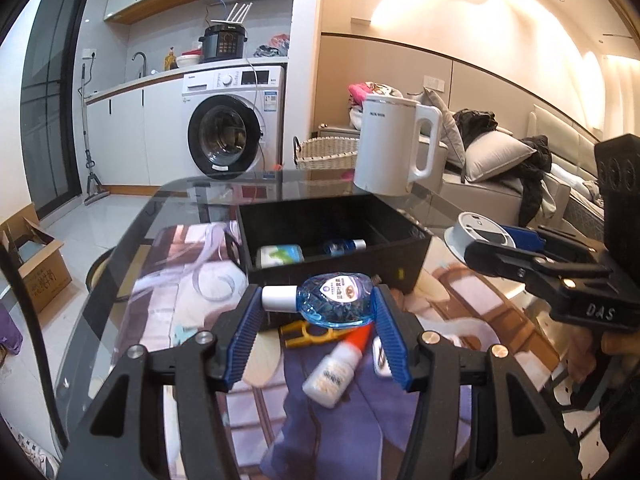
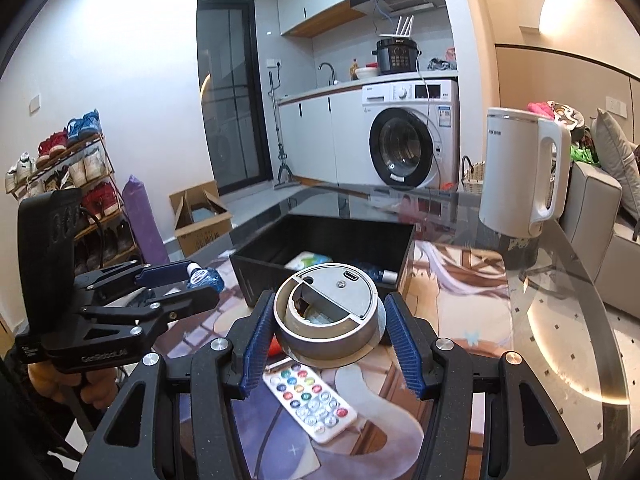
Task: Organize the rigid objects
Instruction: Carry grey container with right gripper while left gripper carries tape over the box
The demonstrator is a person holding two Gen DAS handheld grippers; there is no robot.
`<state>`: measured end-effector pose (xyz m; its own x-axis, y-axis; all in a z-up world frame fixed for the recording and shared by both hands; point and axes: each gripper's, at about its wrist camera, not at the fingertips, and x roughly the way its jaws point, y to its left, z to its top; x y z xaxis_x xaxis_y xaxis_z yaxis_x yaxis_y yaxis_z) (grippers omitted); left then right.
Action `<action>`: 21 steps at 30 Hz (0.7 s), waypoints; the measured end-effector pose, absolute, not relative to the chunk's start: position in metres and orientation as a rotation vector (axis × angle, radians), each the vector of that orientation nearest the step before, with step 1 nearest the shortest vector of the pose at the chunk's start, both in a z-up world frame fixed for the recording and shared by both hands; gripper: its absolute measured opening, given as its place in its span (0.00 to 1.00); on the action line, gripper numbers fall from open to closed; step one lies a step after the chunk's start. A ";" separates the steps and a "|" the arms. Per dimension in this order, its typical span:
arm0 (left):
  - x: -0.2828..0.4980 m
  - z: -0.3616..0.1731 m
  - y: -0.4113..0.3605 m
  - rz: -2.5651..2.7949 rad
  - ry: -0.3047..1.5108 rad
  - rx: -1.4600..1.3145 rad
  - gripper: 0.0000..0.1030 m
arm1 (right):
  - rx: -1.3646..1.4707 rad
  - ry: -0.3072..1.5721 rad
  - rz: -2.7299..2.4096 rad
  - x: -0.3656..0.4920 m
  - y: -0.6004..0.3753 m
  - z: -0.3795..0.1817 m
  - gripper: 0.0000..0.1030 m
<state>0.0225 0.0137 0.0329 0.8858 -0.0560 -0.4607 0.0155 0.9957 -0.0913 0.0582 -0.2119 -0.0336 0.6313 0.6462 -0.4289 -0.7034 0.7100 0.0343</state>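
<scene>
Blue-padded fingers of the left gripper (image 1: 318,304) pinch a clear blue liquid bottle with a white cap (image 1: 334,305), held sideways above the table, just short of the black rectangular storage box (image 1: 404,256). The right gripper (image 2: 329,318) clamps a round grey metal disc-shaped device (image 2: 330,312) near the box's front wall (a white remote with coloured buttons (image 2: 310,404) lies beneath). A white glue bottle with a red tip (image 1: 340,366) rests on the printed mat.

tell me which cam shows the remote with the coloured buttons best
The right wrist view: the remote lies in full view on the mat below the right gripper, buttons up. The left wrist view shows at most a white sliver behind a finger.
</scene>
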 end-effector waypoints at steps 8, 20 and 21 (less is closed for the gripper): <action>0.046 0.046 0.015 -0.025 0.448 -0.069 0.53 | -0.125 0.415 0.779 0.068 -0.200 -0.024 0.54; 0.075 0.057 0.020 -0.015 0.422 -0.064 0.53 | -0.117 0.408 0.755 0.094 -0.186 -0.016 0.54; 0.076 0.056 0.020 -0.012 0.423 -0.066 0.53 | -0.118 0.414 0.754 0.098 -0.184 -0.016 0.54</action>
